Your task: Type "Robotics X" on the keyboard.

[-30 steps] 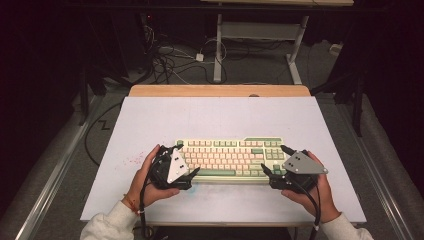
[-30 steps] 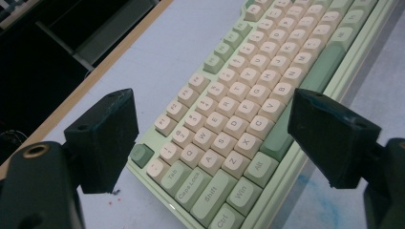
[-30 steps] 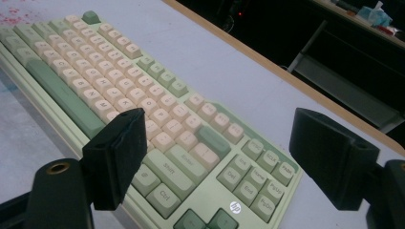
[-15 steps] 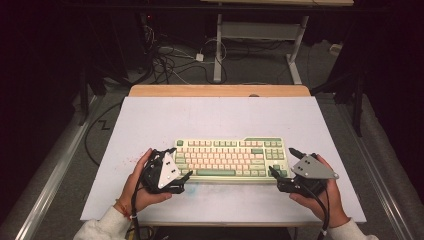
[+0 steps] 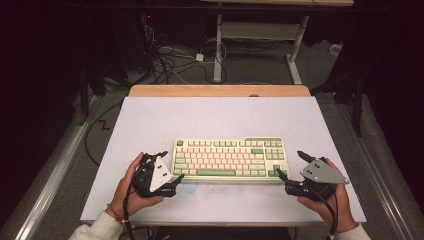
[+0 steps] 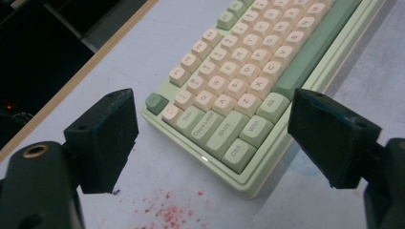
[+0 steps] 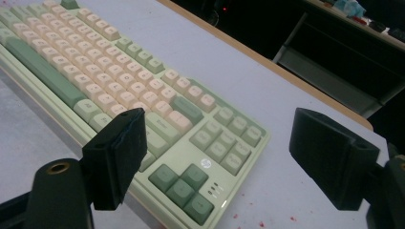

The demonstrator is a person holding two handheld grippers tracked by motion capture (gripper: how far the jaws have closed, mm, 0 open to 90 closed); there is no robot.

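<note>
Tools (image 5: 176, 179) (image 5: 290, 167) both released, flanking pale-green plastic keyboard (image 5: 230, 159) at its short ends, apparently poised for gripping and shifting it.

1 keyboard (image 5: 229, 158), 2 tools, left tool (image 5: 171, 166), right tool (image 5: 291, 165), 1 table (image 5: 150, 120)

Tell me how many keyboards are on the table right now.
1. A single green and cream keyboard lies near the front middle of the white table, between the open left claw at its left end and the open right claw at its right end.
</note>
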